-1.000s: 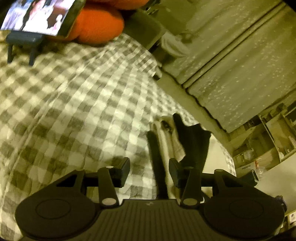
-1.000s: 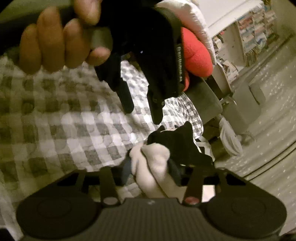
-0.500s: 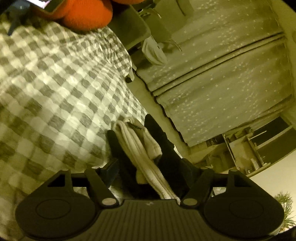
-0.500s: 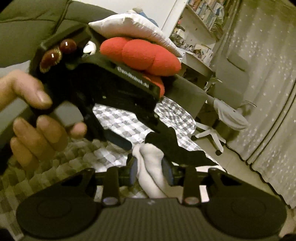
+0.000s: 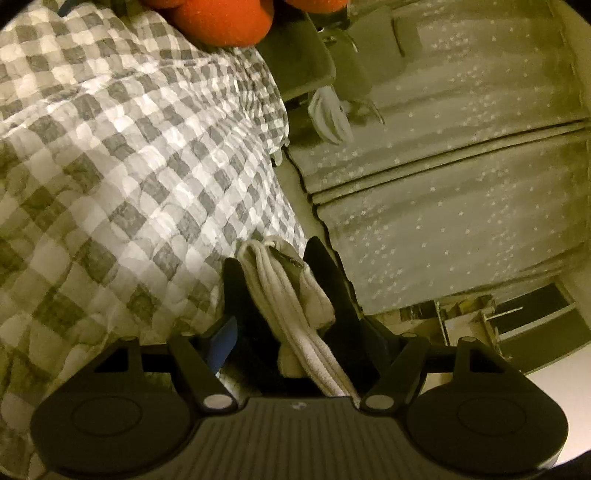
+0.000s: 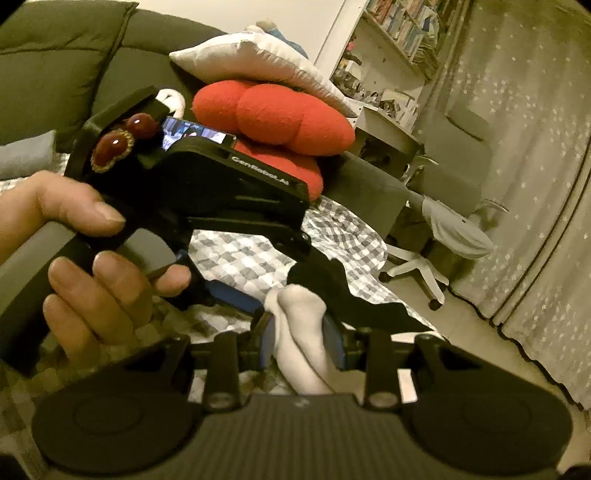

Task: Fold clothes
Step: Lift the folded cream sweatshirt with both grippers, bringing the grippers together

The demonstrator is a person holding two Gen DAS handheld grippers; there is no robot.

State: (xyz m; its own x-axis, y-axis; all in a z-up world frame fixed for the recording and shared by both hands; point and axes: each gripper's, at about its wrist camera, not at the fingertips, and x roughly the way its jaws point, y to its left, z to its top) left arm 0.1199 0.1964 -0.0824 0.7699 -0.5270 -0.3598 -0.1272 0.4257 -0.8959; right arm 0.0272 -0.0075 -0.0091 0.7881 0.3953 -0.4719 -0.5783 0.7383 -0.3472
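Observation:
A bundle of white socks (image 6: 299, 314) is clamped between the blue pads of my right gripper (image 6: 299, 343), which is shut on it above the checked bedspread (image 6: 240, 254). A hand (image 6: 92, 266) holds the left gripper from the left, and its fingers (image 6: 232, 293) reach either side of the same bundle. In the left wrist view the white socks (image 5: 288, 295) fill the gap of my left gripper (image 5: 275, 258), touching both fingers. A dark shape (image 6: 369, 306) lies beside the socks; I cannot tell whether it is cloth or a finger.
The grey-and-white bedspread (image 5: 129, 166) ends at its right edge near a starred curtain (image 5: 443, 184). Red cushions (image 6: 273, 118) and a white pillow (image 6: 258, 55) sit at the head. An office chair (image 6: 443, 229) and a bookshelf (image 6: 399, 29) stand beyond.
The left gripper has come in around the white socks, which now sit between its fingers. The right gripper kept its hold and tilted up toward the room.

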